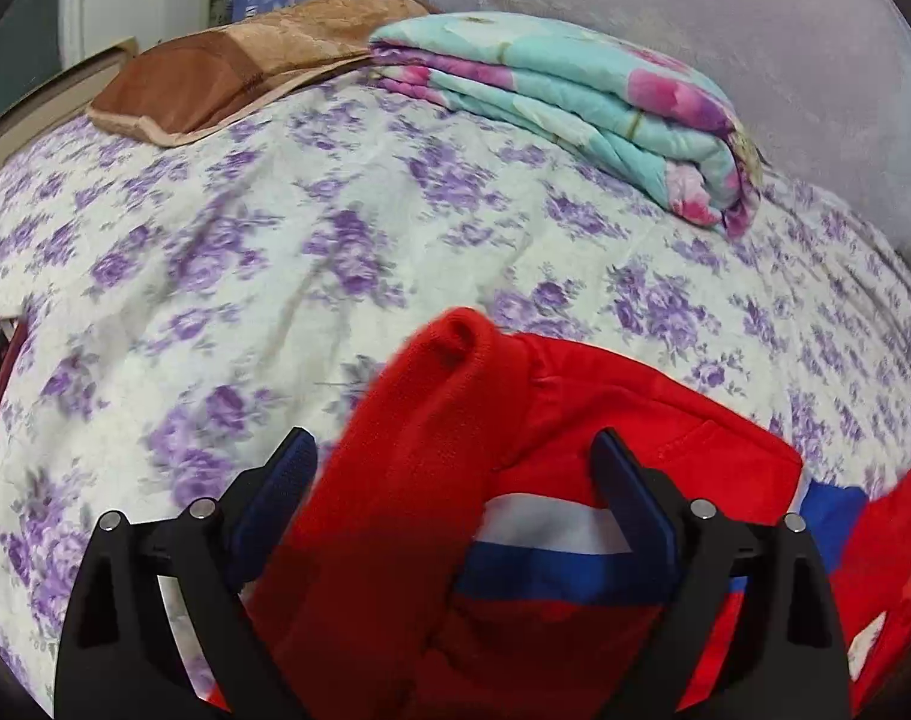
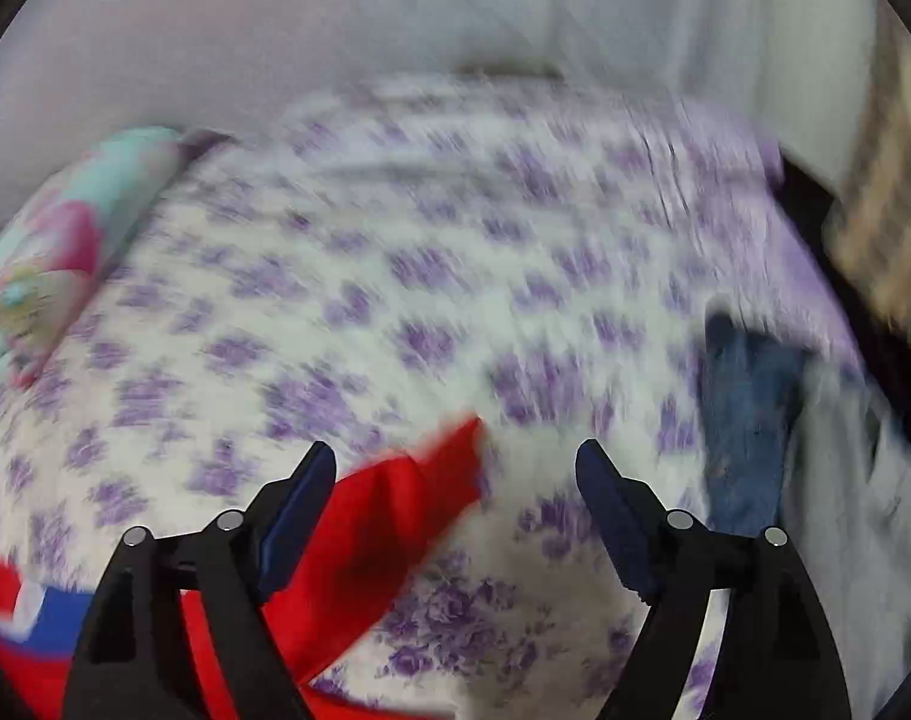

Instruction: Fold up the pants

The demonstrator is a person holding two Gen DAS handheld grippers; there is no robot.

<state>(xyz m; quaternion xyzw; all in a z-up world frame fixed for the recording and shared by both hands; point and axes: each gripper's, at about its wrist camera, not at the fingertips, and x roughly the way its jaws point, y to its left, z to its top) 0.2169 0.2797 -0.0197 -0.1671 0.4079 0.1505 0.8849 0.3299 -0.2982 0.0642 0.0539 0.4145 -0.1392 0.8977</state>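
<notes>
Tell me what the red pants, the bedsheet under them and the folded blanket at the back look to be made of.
Red pants: soft matte knit, probably fleece or jersey, judging by the thick rolled cuff and stitched seams. Floral bedsheet: thin woven fabric, likely cotton or a blend; it creases finely and carries a flat printed pattern. Folded blanket: padded quilted fabric with a slight sheen; its layers look puffy and stitched.

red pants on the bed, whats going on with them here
A person with a gripper in each hand is folding red pants on a flowered bedsheet. The left gripper is open with a bunched-up part of the pants between its fingers. The right gripper is open too, over another red corner and the sheet, gripping nothing. A folded blanket and a brown pillow lie farther back.
</notes>
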